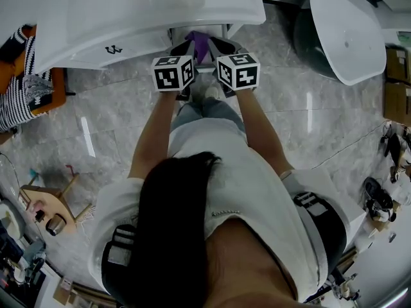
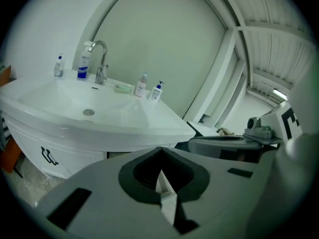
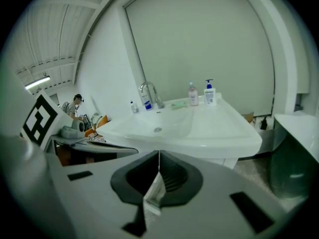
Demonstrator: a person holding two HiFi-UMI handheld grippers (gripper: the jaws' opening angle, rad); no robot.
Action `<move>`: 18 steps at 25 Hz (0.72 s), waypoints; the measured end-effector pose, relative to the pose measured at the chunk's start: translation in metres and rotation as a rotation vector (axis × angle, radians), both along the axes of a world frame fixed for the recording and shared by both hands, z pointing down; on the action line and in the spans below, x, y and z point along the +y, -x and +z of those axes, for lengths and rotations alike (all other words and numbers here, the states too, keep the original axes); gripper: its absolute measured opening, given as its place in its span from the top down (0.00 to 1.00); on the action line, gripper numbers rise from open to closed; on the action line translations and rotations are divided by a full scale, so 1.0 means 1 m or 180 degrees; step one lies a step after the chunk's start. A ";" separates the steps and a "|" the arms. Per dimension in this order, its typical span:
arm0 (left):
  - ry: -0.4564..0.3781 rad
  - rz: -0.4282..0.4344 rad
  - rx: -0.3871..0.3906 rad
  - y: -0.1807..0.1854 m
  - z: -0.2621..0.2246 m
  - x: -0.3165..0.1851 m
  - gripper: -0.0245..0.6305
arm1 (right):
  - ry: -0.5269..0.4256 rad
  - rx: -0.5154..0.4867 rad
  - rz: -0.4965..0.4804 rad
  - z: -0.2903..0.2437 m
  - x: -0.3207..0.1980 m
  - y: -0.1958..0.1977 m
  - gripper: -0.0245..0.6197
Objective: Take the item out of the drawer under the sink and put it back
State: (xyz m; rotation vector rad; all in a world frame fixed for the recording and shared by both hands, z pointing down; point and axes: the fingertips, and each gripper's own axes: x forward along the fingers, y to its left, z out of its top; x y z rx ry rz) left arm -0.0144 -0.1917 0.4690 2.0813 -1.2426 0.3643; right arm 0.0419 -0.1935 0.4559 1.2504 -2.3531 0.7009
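Head view: a person stands facing the sink (image 1: 160, 24), with both arms held out toward its near edge.
Left gripper (image 1: 183, 49): its jaws are together, and its own view shows nothing held between them.
Right gripper (image 1: 222, 46): its jaws are closed as well. Only a pale sliver shows in the slit, and no item that I can name.
Drawer (image 1: 221, 28): this is likely the grey frame just under the sink's near edge. The basin hides most of it.
Item (image 1: 200, 43): this is probably the purple thing in that opening, between the two grippers' tips.
Direction: it lies just right of the left gripper and just left of the right one, slightly farther in.
Long axis: too little of it shows to tell.
Nearer hand: neither is clearly nearer, since both tips sit just beside it.
Contact: I cannot tell whether either tip touches it.
Next move, as I judge: one gripper must open its jaws and angle inward to take it.
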 end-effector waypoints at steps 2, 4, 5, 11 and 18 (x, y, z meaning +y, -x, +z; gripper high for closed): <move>-0.0002 -0.0017 0.0015 0.002 0.000 -0.001 0.96 | -0.0010 0.0014 0.0000 -0.001 -0.001 0.001 0.93; 0.0009 -0.0074 0.0114 0.002 -0.001 -0.002 0.96 | -0.0005 0.0014 -0.0013 -0.002 0.000 0.002 0.93; 0.0011 -0.0084 0.0132 0.001 -0.001 -0.002 0.96 | 0.0002 0.0016 -0.0018 -0.001 0.000 0.002 0.93; 0.0055 -0.0092 0.0085 0.003 0.006 -0.005 0.96 | 0.0076 0.0011 0.0017 0.007 -0.001 0.001 0.94; 0.0191 -0.0217 0.0004 0.011 0.025 -0.006 0.96 | 0.0223 0.0110 -0.0040 0.028 -0.003 0.001 0.93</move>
